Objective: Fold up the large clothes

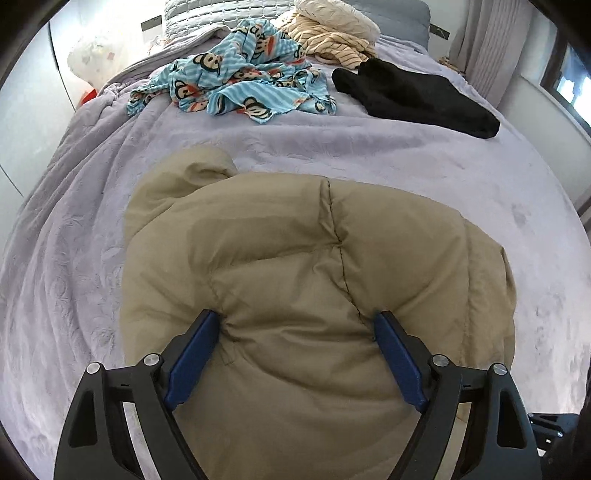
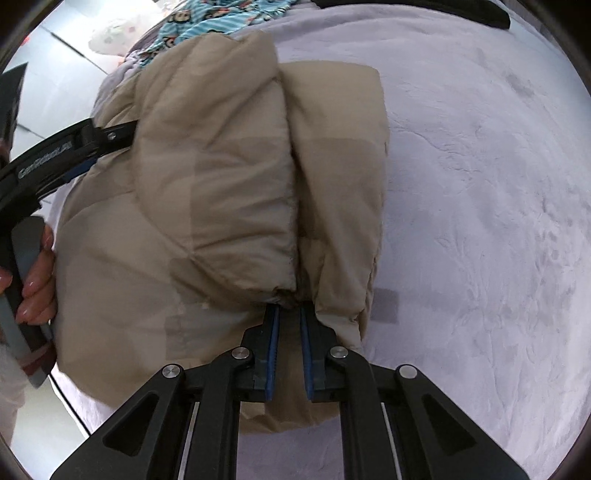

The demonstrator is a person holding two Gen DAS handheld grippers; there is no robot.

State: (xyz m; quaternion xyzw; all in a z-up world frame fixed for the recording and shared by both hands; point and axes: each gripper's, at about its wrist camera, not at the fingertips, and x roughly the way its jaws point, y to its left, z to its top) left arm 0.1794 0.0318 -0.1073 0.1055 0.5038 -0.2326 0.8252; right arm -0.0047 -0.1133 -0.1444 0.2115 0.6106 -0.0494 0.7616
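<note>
A puffy tan quilted jacket (image 1: 295, 258) lies folded in a bundle on the lavender bed cover (image 1: 406, 155). My left gripper (image 1: 299, 325) is open, its blue fingers spread wide and pressed against the near part of the jacket, one on each side of a bulge. In the right wrist view the jacket (image 2: 221, 184) fills the left and centre. My right gripper (image 2: 289, 310) is shut on a bunched fold of the jacket at its near right edge. The left gripper's black frame (image 2: 66, 155) shows at the jacket's left side.
A blue monkey-print garment (image 1: 236, 81) lies crumpled at the far middle of the bed. A black garment (image 1: 413, 99) lies to its right. A cream striped garment (image 1: 332, 33) and a grey pillow (image 1: 192, 14) are at the head. A curtain (image 1: 487, 40) hangs far right.
</note>
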